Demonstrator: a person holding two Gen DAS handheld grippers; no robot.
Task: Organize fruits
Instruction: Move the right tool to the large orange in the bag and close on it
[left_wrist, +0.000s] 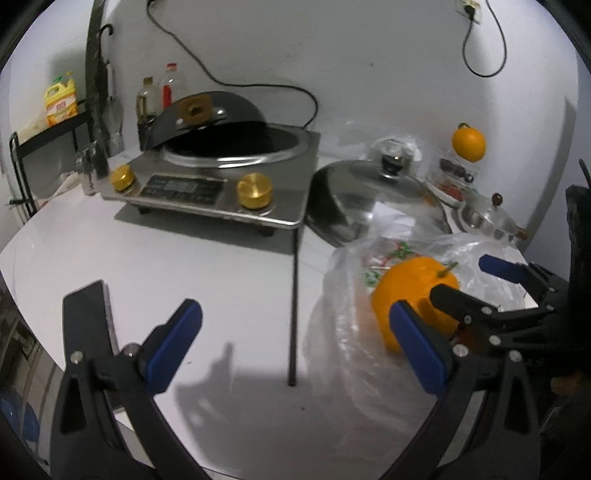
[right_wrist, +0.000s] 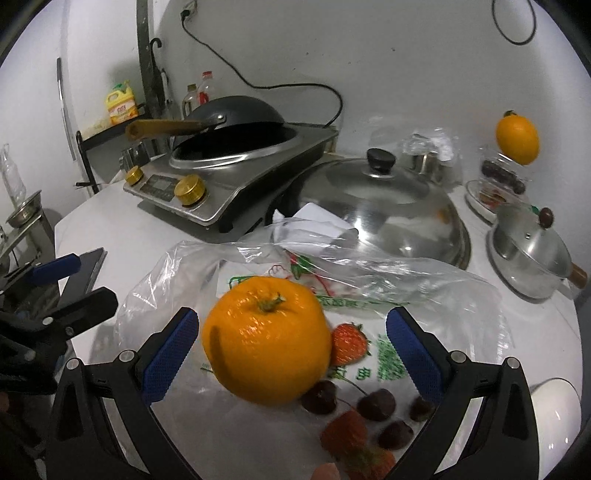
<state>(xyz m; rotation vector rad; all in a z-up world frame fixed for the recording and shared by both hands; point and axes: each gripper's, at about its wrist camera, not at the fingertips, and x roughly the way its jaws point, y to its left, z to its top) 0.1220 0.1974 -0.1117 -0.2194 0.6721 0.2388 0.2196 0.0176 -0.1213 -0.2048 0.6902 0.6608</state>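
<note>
Two grippers over the white counter (left_wrist: 221, 266), both with jaws wide and holding nothing. Right gripper (right_wrist: 291, 354) straddles a large orange (right_wrist: 266, 339) sitting in the mouth of a clear plastic bag (right_wrist: 424, 295); neither pad touches it, probably lining up a grasp. Orange roughly round, stem end up and tilted slightly far. Cherries (right_wrist: 376, 404) and strawberries (right_wrist: 345, 432) lie near-right of it in the bag. Left gripper (left_wrist: 295, 347) hangs left of the bag, likely waiting.
</note>
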